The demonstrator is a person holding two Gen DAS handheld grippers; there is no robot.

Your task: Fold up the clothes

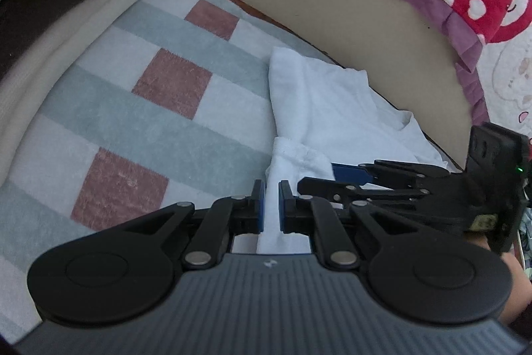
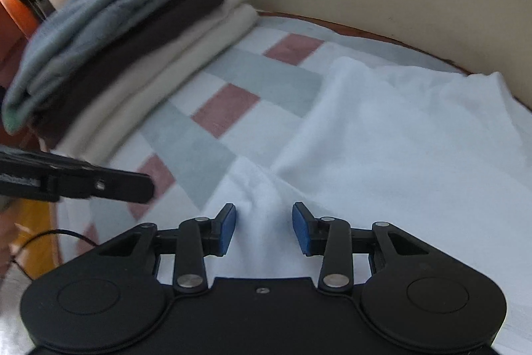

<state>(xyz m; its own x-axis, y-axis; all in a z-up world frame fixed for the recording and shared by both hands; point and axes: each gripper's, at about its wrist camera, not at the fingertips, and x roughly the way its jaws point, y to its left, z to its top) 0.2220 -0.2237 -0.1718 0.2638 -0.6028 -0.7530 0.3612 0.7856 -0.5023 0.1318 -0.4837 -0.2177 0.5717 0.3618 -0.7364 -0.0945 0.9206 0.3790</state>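
The white garment (image 2: 382, 135) lies on the checked blanket (image 1: 139, 108), right of the stack of folded clothes (image 2: 109, 49). The left gripper (image 1: 272, 205) pinches its edge; the right gripper (image 2: 264, 228) stands half-wide over a raised fold, not pressing it.

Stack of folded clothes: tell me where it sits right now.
The stack of folded clothes sits upper left in the right wrist view, on the checked blanket, left of the white garment.
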